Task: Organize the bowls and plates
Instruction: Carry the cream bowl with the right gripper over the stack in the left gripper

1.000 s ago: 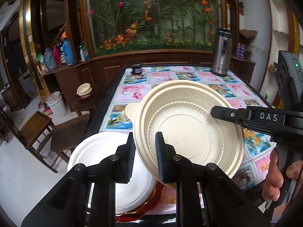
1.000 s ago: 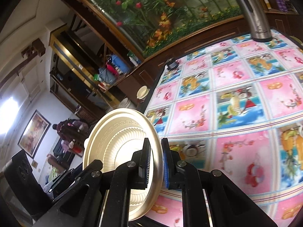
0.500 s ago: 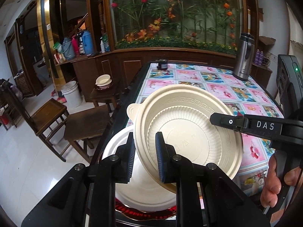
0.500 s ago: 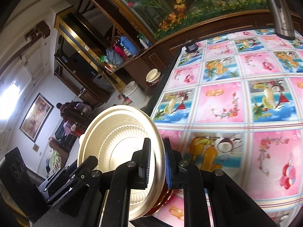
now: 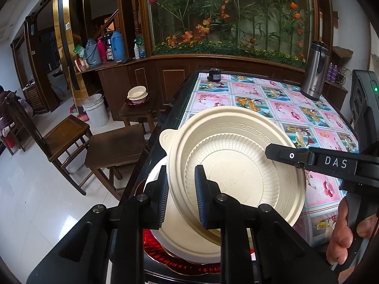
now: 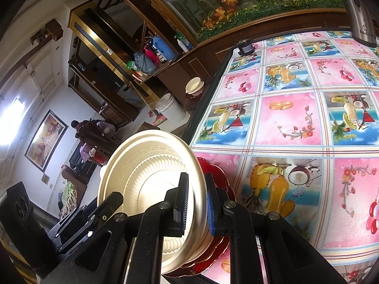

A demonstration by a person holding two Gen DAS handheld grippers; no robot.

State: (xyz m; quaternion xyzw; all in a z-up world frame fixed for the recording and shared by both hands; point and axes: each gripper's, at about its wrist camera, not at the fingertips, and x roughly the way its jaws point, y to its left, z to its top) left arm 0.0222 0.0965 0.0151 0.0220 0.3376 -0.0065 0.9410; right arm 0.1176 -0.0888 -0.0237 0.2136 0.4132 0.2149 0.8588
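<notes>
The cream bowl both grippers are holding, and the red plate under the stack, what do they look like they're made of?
Cream bowl: probably moulded pulp or thin disposable plastic; matte, with pressed ribs and a key-pattern rim. Red plate: likely glossy plastic or lacquerware, with a shiny scalloped, gold-trimmed edge.

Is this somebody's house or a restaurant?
Probably a home's dining room. A table wears a fruit-print cloth, wooden chairs stand beside it, thermos flasks crowd a sideboard, and a framed painting hangs on the wall.

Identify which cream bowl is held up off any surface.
The large cream bowl gripped at its rim by both tongs; the small cream bowl rests on a side stool.
</notes>
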